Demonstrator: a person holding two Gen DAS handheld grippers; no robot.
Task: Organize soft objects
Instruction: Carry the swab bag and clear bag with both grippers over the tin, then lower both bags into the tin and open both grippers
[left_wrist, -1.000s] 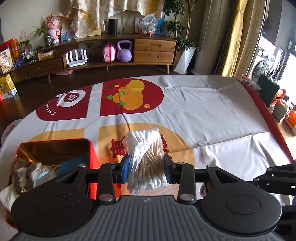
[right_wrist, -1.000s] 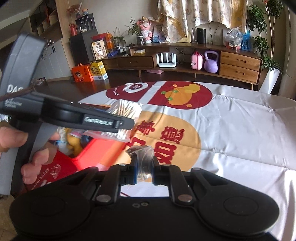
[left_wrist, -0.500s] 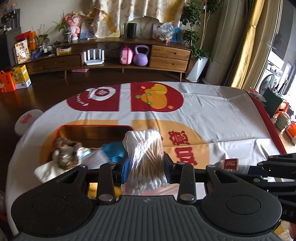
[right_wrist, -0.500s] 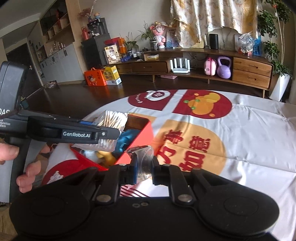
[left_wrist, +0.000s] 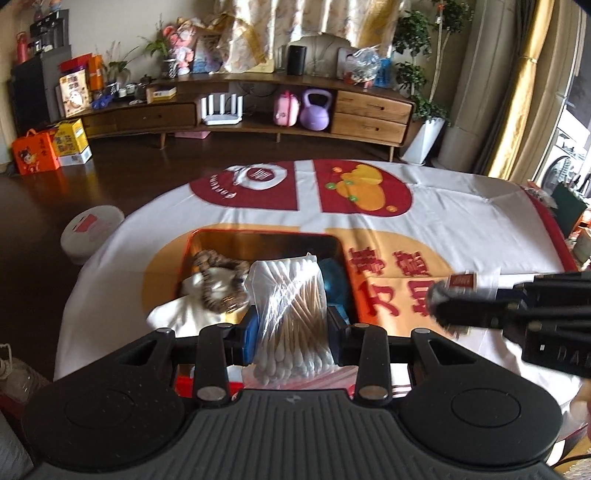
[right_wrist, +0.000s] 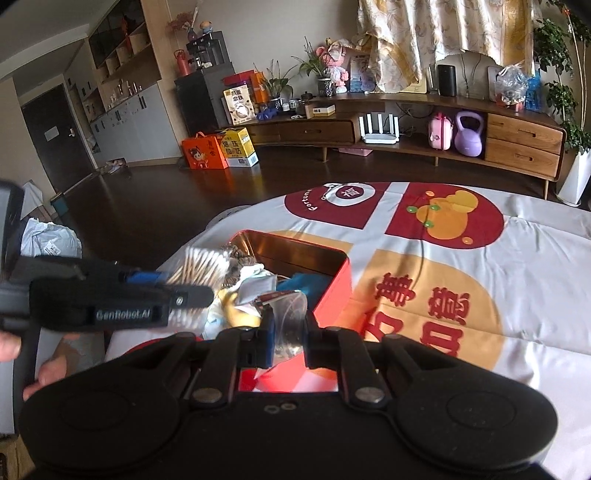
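Left wrist view: a clear plastic bag of wooden-stemmed cotton swabs (left_wrist: 291, 314) is clenched between the jaws of the left gripper (left_wrist: 291, 330), pinched across its lower half so that the upper part stands free and upright ahead of the blue pads. It is held directly over the open red rectangular tin with a gold inner wall (left_wrist: 258, 240), which stands on the bench under a white cloth printed with red and orange roundels (left_wrist: 461, 218). The placing reads as deliberate: the tin appears to be the collecting place for soft things, since a leopard-print fabric scrunchie (left_wrist: 218, 280), a white cloth piece (left_wrist: 173, 314) and a blue soft item (left_wrist: 334, 284) already lie inside. The gripper is pitched downward toward the tin's opening, so a release from here would probably drop the bag among them. At the right edge the right gripper is seen from the side, blurred, with a small red-labelled packet (left_wrist: 463, 280) at its tip.

Right wrist view: a small clear cellophane packet with a red printed edge (right_wrist: 288, 314) is gripped between the narrowly set jaws of the right gripper (right_wrist: 288, 334). It is held near the tin's red outer wall (right_wrist: 332, 291), at the corner nearest this camera, apparently waiting its turn to be put in. This gripper too is tilted downward. The left gripper crosses the left side of this view, borne by a hand (right_wrist: 44, 373), with the swab bag blurred above the tin's contents.
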